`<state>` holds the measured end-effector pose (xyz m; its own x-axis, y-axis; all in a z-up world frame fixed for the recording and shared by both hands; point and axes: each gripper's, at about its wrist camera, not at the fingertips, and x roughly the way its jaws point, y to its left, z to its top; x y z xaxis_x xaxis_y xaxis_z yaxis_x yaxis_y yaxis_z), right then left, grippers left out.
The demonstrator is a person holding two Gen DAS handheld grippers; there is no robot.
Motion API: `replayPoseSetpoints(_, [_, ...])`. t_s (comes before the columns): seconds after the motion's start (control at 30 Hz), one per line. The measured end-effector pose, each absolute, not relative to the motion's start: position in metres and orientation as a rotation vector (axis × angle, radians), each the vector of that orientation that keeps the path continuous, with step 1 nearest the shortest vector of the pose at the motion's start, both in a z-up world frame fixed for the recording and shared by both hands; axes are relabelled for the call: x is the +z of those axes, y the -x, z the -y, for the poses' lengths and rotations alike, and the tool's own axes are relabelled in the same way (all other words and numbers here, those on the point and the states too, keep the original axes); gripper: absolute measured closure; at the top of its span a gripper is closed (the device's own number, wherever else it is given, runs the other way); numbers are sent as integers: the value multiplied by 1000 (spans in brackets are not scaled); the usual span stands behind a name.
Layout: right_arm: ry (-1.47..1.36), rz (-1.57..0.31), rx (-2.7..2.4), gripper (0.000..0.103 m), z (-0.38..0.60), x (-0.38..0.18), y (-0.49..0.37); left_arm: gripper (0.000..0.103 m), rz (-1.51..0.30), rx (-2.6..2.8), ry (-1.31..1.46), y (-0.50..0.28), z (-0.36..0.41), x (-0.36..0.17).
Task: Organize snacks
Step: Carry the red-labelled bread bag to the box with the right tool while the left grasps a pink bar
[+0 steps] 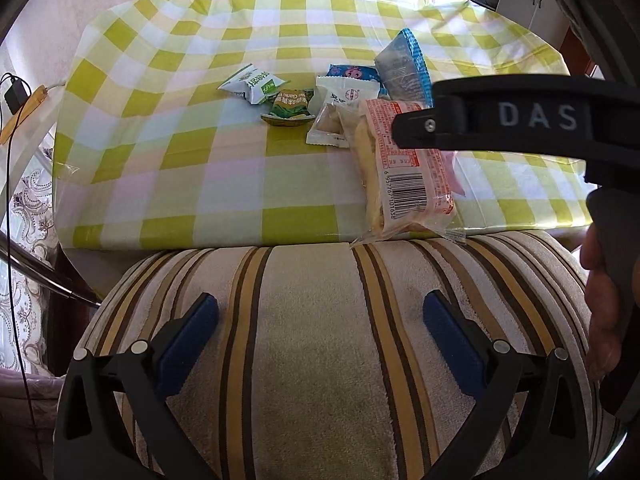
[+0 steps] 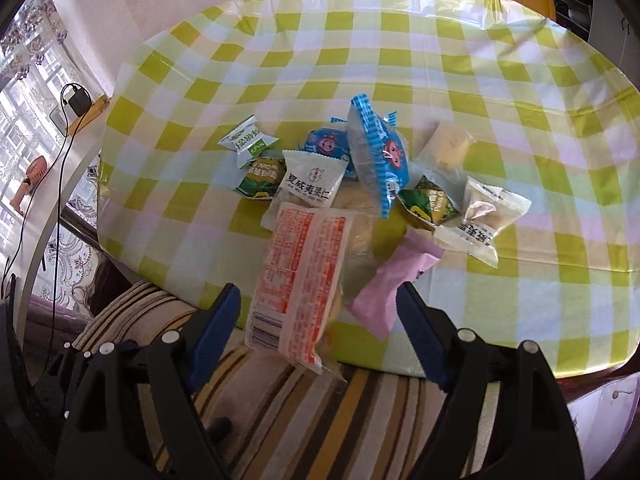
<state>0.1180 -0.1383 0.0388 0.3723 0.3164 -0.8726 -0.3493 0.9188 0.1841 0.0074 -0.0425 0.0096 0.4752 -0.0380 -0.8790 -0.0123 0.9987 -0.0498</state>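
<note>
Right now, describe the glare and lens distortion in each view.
Left wrist view: the green-and-white checkered plastic tablecloth bows under fisheye curvature, its far edge washed out by glare. Right wrist view: same bowing, sheen on the far cloth, the window at left overexposed.

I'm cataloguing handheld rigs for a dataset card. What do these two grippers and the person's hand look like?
Both grippers, the left gripper and the right gripper, are matte black plastic linkages with silver pivot pins and blue ribbed finger pads. The right one's body shows white letters "DAS" and a small screw. A bare hand grips its handle; no sleeve or cable shows.
</note>
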Motion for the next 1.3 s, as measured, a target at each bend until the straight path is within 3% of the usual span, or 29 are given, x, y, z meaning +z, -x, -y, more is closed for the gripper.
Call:
replayPoseSetpoints(0.67, [83,-1189,480,23,114,5,-146,4,-1077,-15,48,-7,42,9])
replayPoseSetpoints(0.77, [72,-1189,471,51,117,4,-151,4,-1078,-15,47,-8,42,9])
replayPoseSetpoints(0.8, [56,-1189,478,54,119,5,-151,4,-1078,-15,49,-8,41,8])
replayPoseSetpoints(0.97, [-9,-1153,470,60,139,13,-149,4,-1079,-12,45,-9,43,9])
replayPoseSetpoints(1.3, [-149,-1058,402,61,234,48,-125,4,-1074,-23,-86,-24,55,18])
